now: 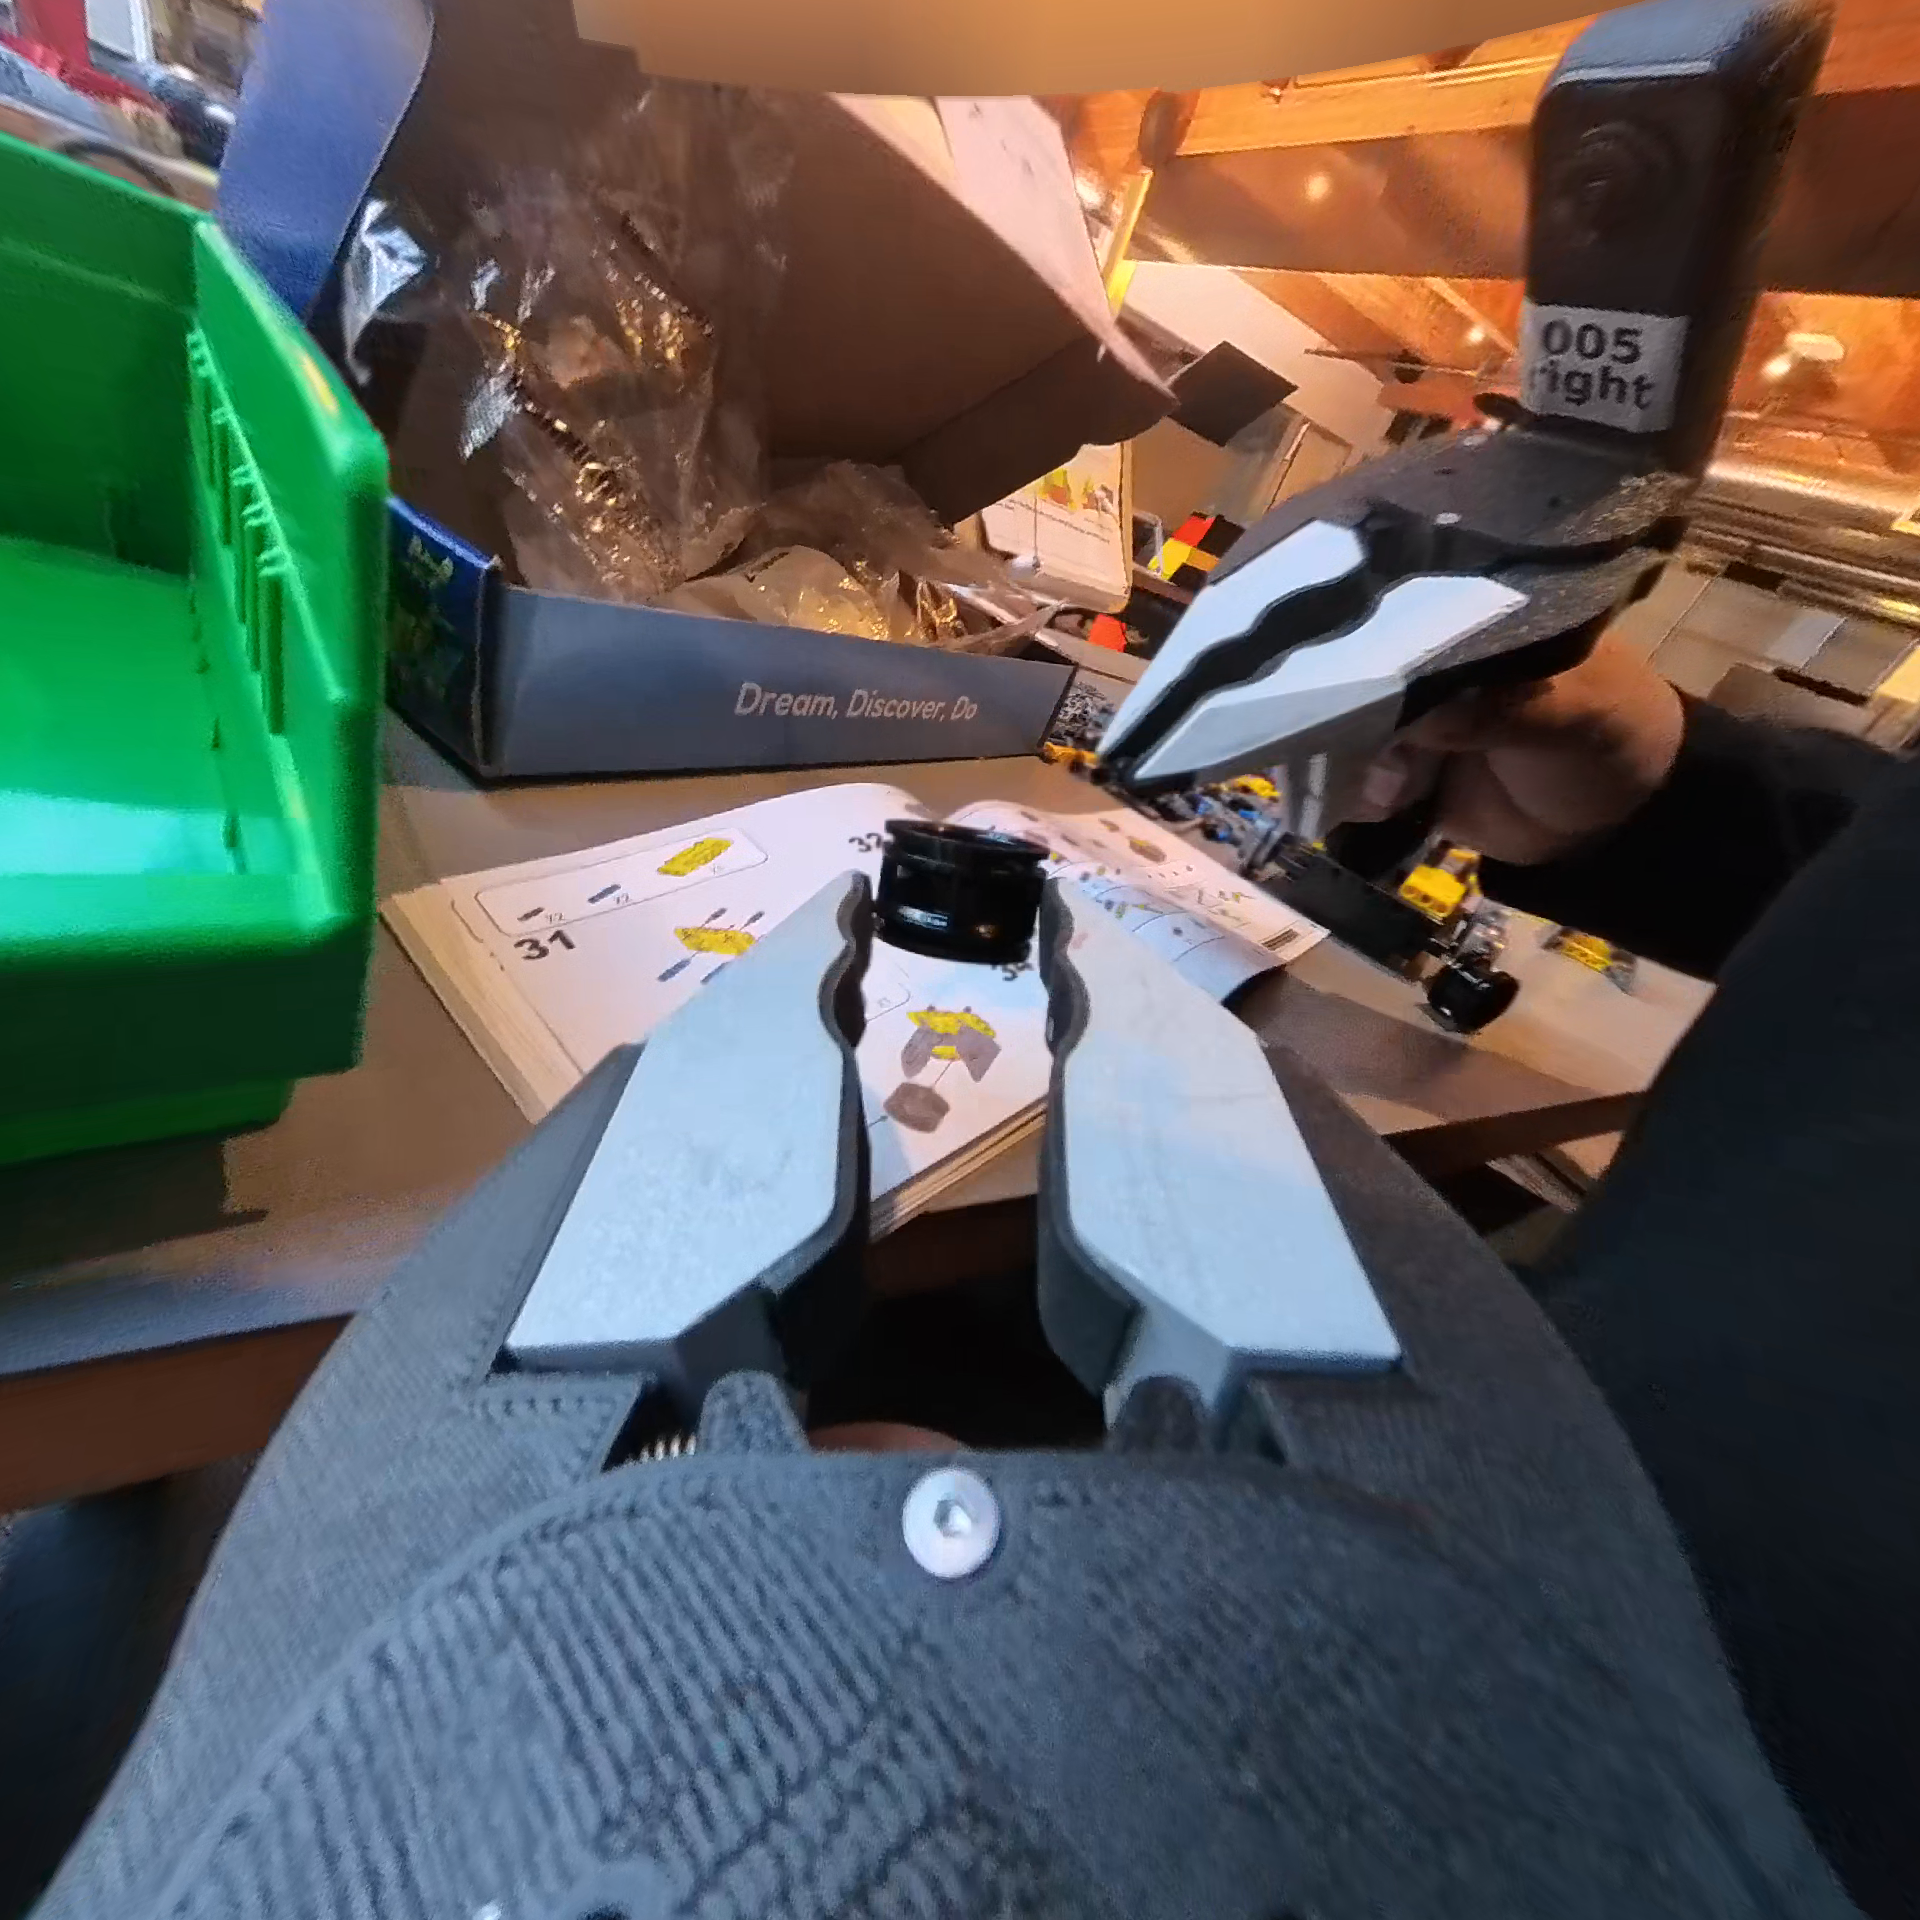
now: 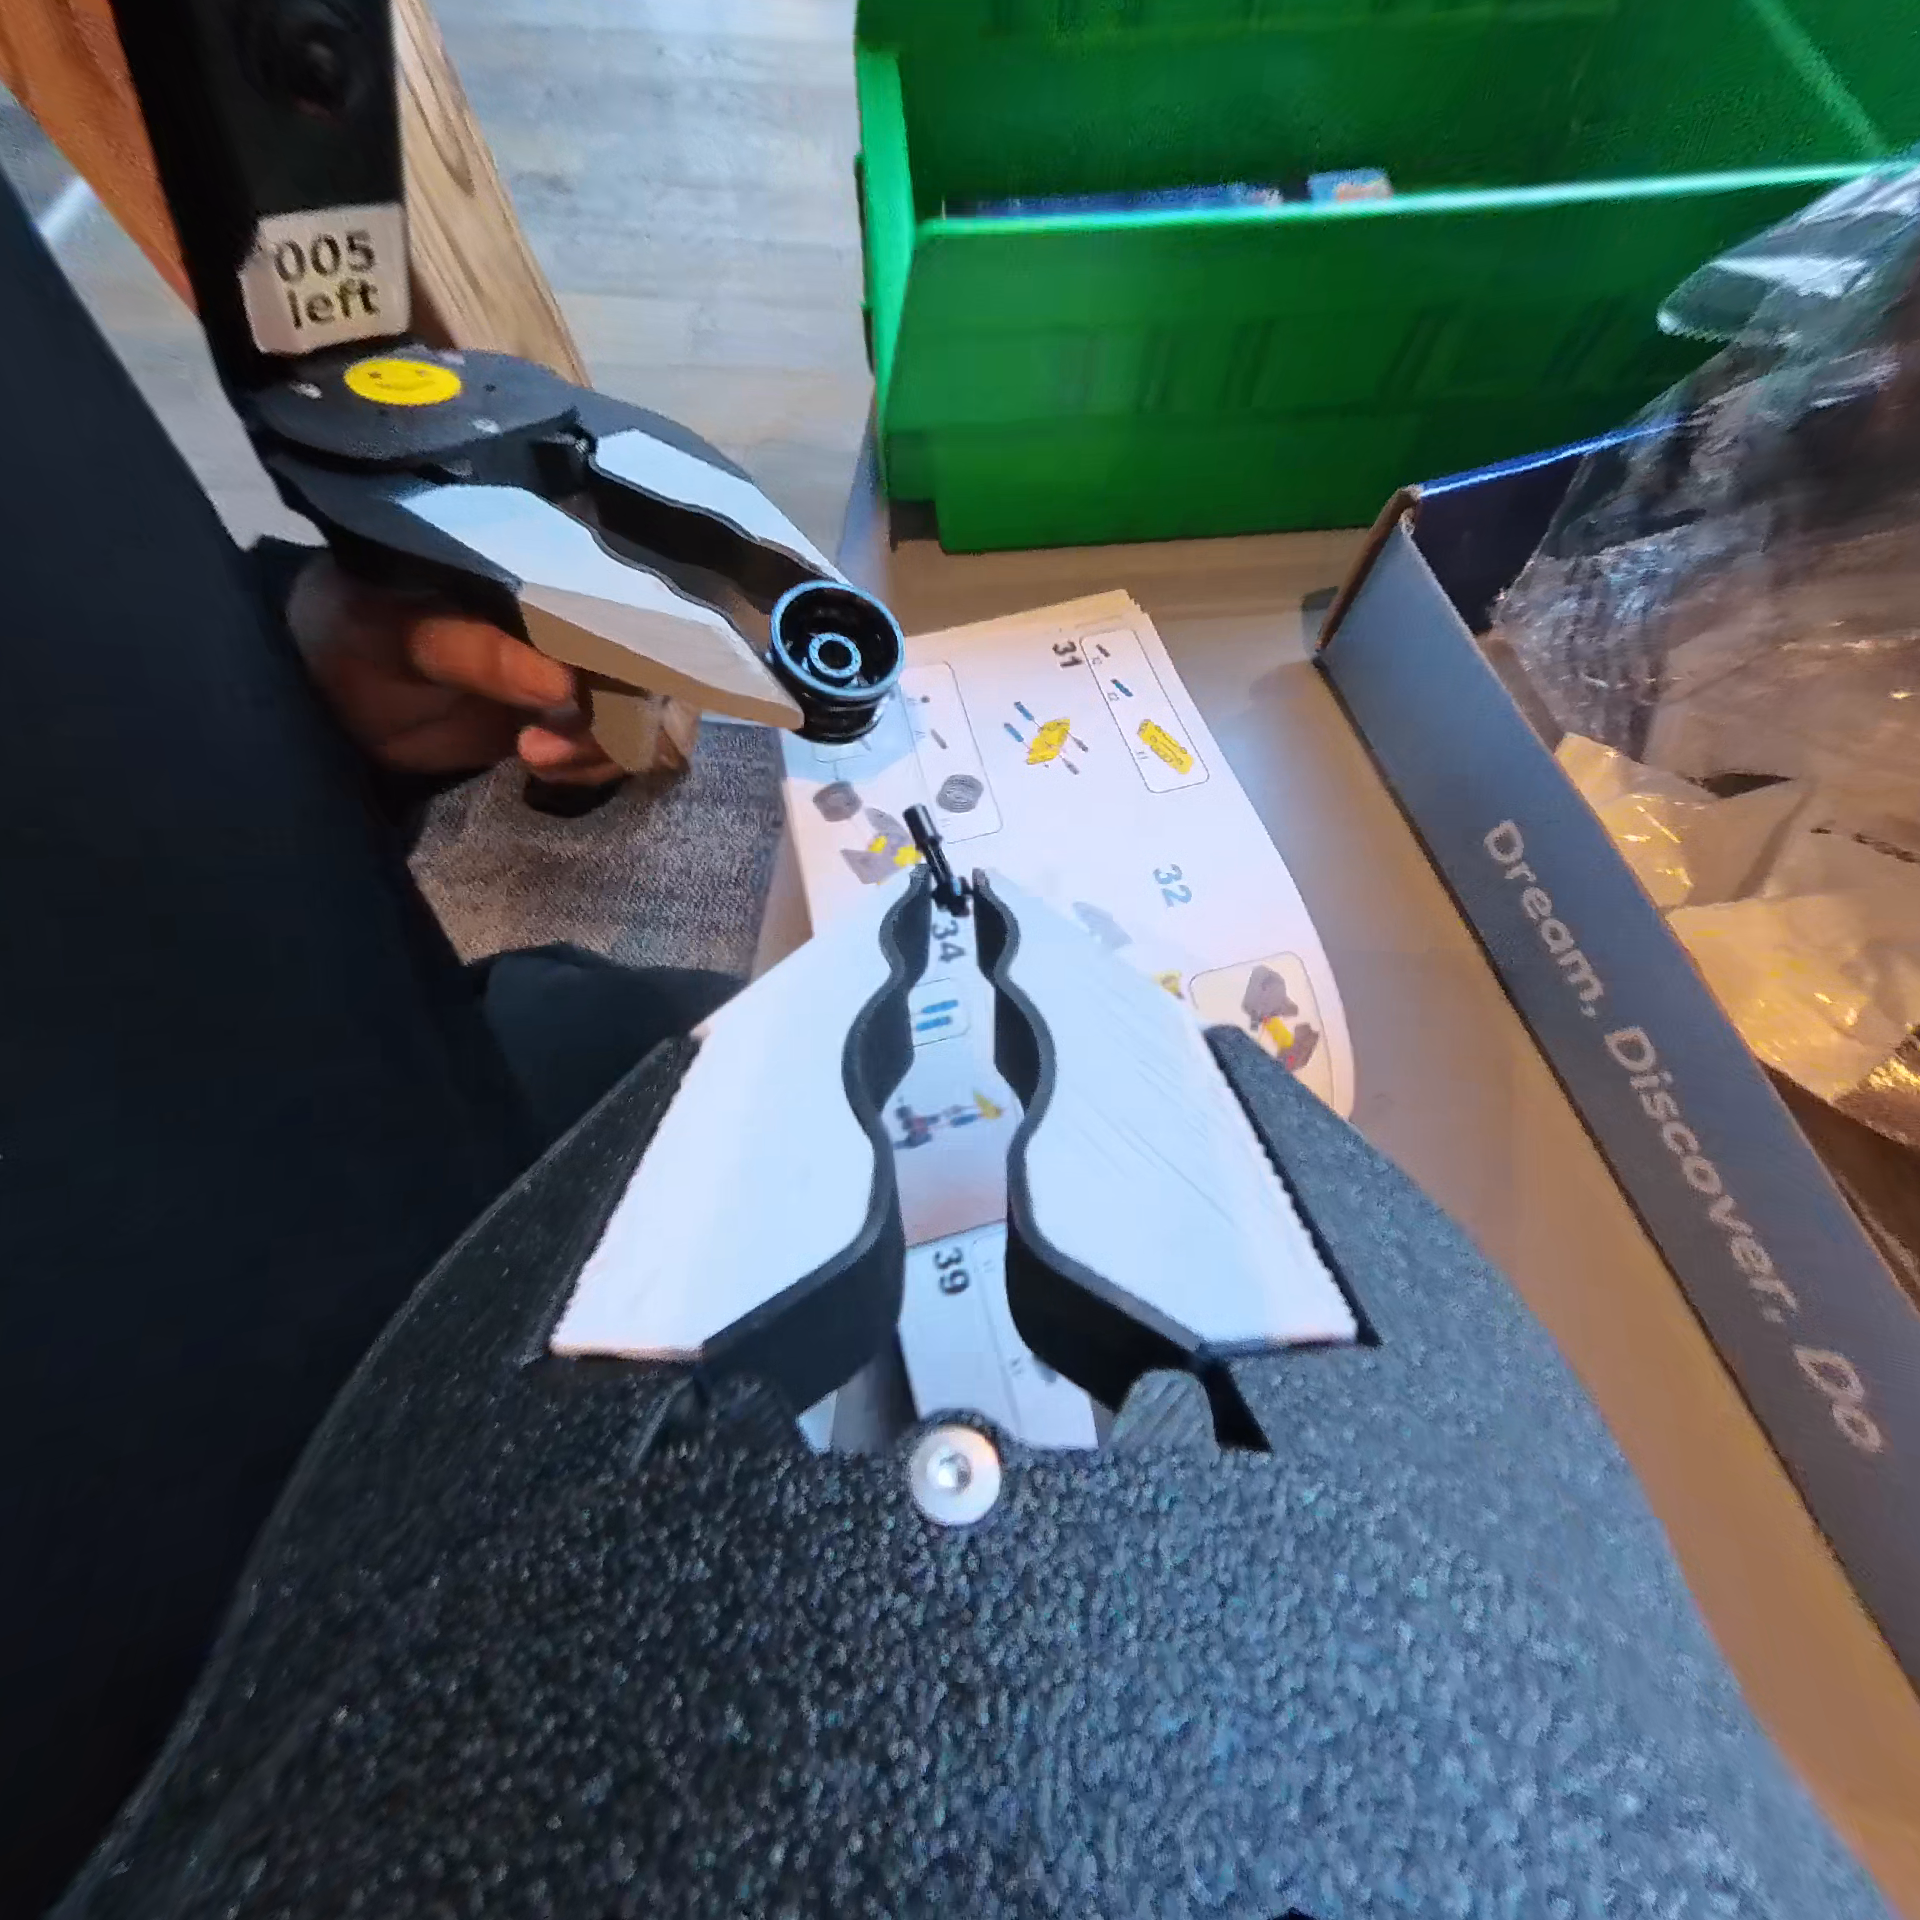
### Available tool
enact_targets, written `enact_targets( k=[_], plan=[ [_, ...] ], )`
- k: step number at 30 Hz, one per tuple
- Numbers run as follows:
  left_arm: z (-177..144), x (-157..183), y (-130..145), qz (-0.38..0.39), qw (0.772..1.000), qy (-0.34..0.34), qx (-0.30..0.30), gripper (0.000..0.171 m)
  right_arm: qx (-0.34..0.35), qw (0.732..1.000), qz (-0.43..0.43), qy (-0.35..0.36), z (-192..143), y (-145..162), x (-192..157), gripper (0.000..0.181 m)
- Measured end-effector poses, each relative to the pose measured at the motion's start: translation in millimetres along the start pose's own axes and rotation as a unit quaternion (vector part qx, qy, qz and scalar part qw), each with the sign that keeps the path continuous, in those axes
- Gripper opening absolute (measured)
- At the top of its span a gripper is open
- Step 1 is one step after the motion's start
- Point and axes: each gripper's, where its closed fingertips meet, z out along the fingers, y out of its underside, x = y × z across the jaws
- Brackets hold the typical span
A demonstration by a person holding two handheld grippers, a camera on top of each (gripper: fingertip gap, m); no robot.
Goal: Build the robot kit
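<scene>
My left gripper [image 1: 954, 904] is shut on a black toy wheel rim [image 1: 958, 888] and holds it above an open instruction booklet [image 1: 665, 935]. In the right wrist view the same rim [image 2: 834, 657] shows its hub opening, facing my right gripper. My right gripper [image 2: 951, 883] is shut on a small black pin [image 2: 932, 850] that sticks out past its tips and points toward the rim, a short way from it. In the left wrist view the right gripper [image 1: 1117, 764] hangs to the upper right of the rim, held by a hand [image 1: 1496, 758].
A green plastic bin [image 1: 177, 665] stands at the left. An open dark blue cardboard box [image 1: 769, 707] with clear plastic bags [image 1: 582, 395] lies behind the booklet. A partly built black and yellow toy vehicle [image 1: 1392, 904] sits at the right on the brown table [image 1: 436, 1101]. My right fingertips sit around 7 centimetres from my left ones.
</scene>
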Motion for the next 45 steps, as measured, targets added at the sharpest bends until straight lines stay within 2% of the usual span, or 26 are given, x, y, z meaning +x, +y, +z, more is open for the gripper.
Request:
enact_targets(
  k=[3,7,14,17,21,25,28,32,36,39,42,45],
  plan=[
    [1.1,16.2,-2.4,0.035,0.999,0.015,-0.002,0.031,0.019,1.000,0.004,0.019,-21.4,0.0,-13.0,0.008],
    [5.4,54.9,-5.3,0.082,0.993,0.080,0.009,0.030,0.033,0.998,0.003,0.056,-56.5,12.6,-32.8,0.007],
    [6.9,133.0,-0.5,0.179,0.961,0.206,0.040,0.030,0.077,0.990,0.014,0.118,-133.1,42.0,-66.9,0.007],
    [14.6,165.9,12.5,0.201,0.947,0.248,0.027,0.030,0.080,0.986,0.022,0.146,-162.9,67.8,-76.2,0.007],
    [31.1,210.8,35.1,0.219,0.934,0.284,0.000,0.030,0.053,0.979,0.045,0.191,-204.1,121.6,-78.9,0.007],
    [49.0,264.2,41.3,0.150,0.923,0.353,0.006,0.030,0.013,0.973,0.085,0.215,-234.9,182.7,-80.4,0.007],
    [72.6,293.2,53.7,0.091,0.921,0.380,-0.013,0.030,-0.014,0.965,0.117,0.233,-251.8,225.9,-73.3,0.007],
    [108.6,310.2,83.2,0.000,0.930,0.360,-0.079,0.030,-0.025,0.962,0.140,0.233,-259.9,255.5,-68.9,0.007],
    [129.0,317.5,102.2,-0.100,0.924,0.345,-0.128,0.030,-0.053,0.959,0.153,0.231,-253.9,280.9,-64.4,0.007],
    [138.0,318.7,107.8,-0.174,0.914,0.331,-0.157,0.030,-0.052,0.959,0.157,0.228,-251.0,284.4,-64.3,0.012],
    [142.4,319.8,106.6,-0.197,0.910,0.326,-0.162,0.030,-0.061,0.956,0.143,0.250,-256.4,285.3,-62.0,0.026],
    [146.9,319.1,105.3,-0.261,0.894,0.319,-0.177,0.030,-0.038,0.958,0.118,0.260,-258.2,265.2,-66.1,0.039]
  ],
)
